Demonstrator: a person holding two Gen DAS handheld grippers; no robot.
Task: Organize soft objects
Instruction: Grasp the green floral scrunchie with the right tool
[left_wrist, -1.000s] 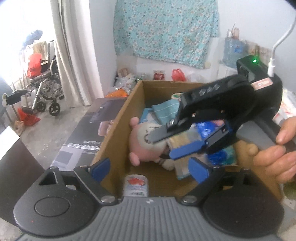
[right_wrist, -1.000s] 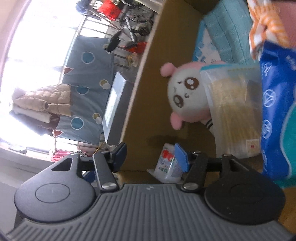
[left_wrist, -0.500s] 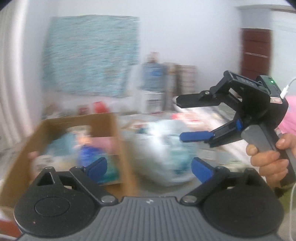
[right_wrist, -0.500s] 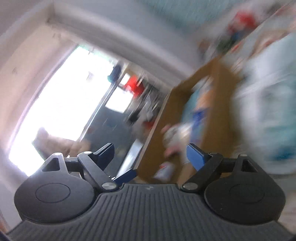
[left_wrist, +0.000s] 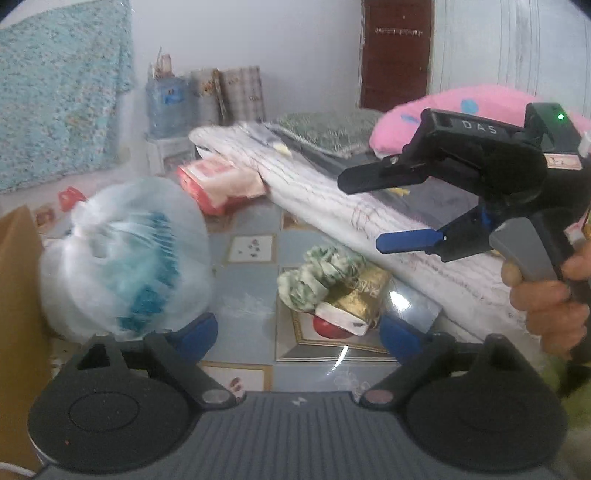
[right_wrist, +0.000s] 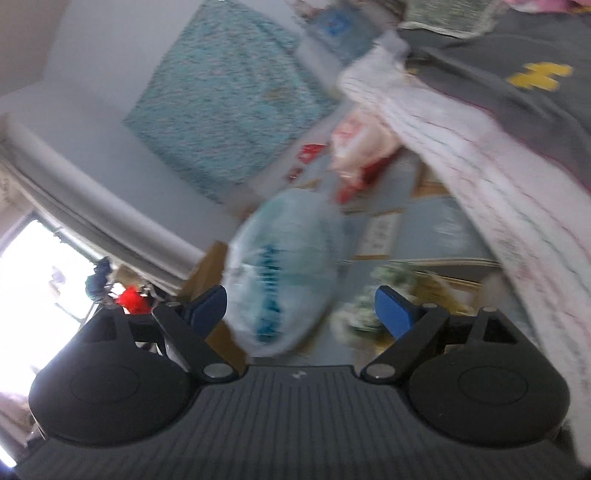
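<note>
Nearest, the left gripper (left_wrist: 295, 334) is spread wide, having just narrowed slightly, nothing between its fingers. Just beyond on the tiled floor (left_wrist: 251, 273) lies a green-and-white crumpled cloth (left_wrist: 317, 273) over a gold packet (left_wrist: 360, 295); left, a clear plastic bag of blue-white fabric (left_wrist: 125, 254). Right, the right gripper (left_wrist: 369, 210) gapes empty.

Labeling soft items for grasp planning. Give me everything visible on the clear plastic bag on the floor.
The clear plastic bag is thin, translucent film, bulging and rounded, its top gathered into a knot at upper left. Inside shows pale blue-green soft material with darker teal patches; what it is cannot be told. It sits on the tiled floor beside the cardboard box, seemingly against it. Neither tongs touch it. The right wrist view shows it too, blurred.
</note>
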